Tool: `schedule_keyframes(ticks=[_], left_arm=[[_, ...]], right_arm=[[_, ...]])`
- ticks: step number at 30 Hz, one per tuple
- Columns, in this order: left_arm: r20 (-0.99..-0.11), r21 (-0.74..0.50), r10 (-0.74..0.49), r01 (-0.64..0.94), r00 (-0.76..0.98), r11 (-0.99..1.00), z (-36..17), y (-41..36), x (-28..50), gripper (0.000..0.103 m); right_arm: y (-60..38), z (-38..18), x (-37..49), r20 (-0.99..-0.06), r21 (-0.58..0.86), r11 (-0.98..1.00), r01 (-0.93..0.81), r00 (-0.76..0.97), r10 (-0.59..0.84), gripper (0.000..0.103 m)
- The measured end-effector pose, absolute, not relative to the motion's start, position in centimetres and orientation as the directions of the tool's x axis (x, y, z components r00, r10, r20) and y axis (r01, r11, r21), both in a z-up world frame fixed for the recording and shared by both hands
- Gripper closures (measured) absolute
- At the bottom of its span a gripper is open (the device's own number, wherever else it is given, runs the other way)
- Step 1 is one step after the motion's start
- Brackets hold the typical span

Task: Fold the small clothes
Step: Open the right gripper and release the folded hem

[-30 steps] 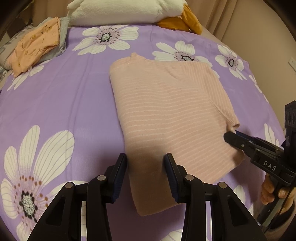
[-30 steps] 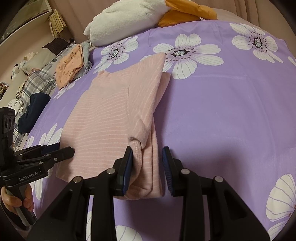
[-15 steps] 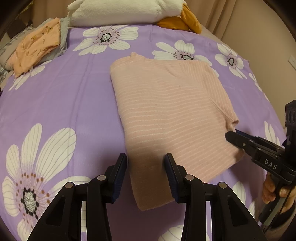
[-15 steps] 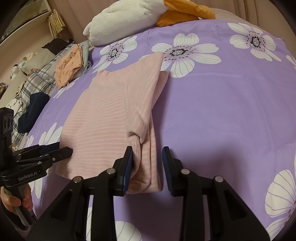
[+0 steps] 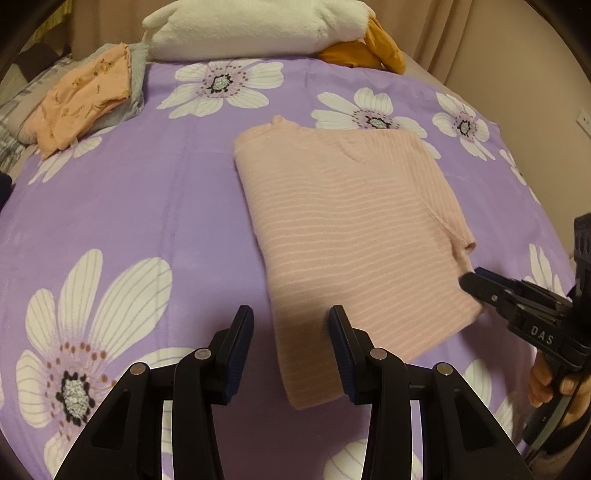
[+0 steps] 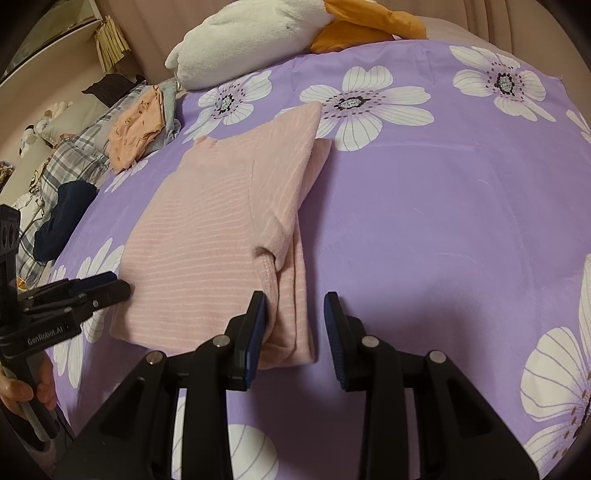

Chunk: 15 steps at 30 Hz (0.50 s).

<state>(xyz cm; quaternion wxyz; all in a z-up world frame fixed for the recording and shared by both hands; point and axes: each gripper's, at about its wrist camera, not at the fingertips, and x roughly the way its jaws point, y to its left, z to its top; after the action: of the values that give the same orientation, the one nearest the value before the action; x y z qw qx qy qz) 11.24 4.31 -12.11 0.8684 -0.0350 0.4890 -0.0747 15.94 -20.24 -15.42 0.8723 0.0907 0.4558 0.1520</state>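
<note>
One pink striped top (image 5: 347, 236), folded, lying at centre of the purple flowered bedspread (image 5: 122, 199); in the right wrist view, left of centre (image 6: 225, 236), with its folded sleeve along the right edge.

Two grippers. Left gripper (image 5: 291, 343), bottom centre of the left wrist view: jaws moderately apart, nothing gripped, the near-left corner of the top lying below and between them. Same gripper seen from the side at the left edge of the right wrist view (image 6: 118, 286), lettered "GenRobot.AI" on its body. Right gripper (image 6: 295, 328), bottom centre of the right wrist view: jaws moderately apart and just widened a little, near-right corner of the top between them, left pad at the cloth, right pad clear of it. Same gripper at right edge of the left wrist view (image 5: 471, 280), marked "DAS", tip at the top's near-right edge.

Two hands partly visible, one on each handle: lower right (image 5: 554, 384) and lower left (image 6: 22, 391).

One small stack of folded clothes, orange printed piece uppermost (image 5: 85, 99), upper left. One white plush (image 5: 255, 26) with orange part (image 5: 369, 51), top centre.
</note>
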Motion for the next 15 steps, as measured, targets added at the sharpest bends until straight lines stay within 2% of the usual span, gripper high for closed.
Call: schedule_keyframes(ticks=[9,15], left_arm=[[-0.798,-0.169,-0.195,0.100,0.570,0.981,-9.8,4.0,13.7,0.063],[-0.767,-0.175,-0.235,0.157,0.598,0.972,-9.2,2.1,16.8,0.063]], right_arm=[[-19.7,-13.4,14.2,-0.752,0.201,0.956,-0.213,0.593,0.290,0.066],[-18.3,-12.1,14.2,-0.698,0.201,0.935,-0.292,0.627,0.346,0.066]])
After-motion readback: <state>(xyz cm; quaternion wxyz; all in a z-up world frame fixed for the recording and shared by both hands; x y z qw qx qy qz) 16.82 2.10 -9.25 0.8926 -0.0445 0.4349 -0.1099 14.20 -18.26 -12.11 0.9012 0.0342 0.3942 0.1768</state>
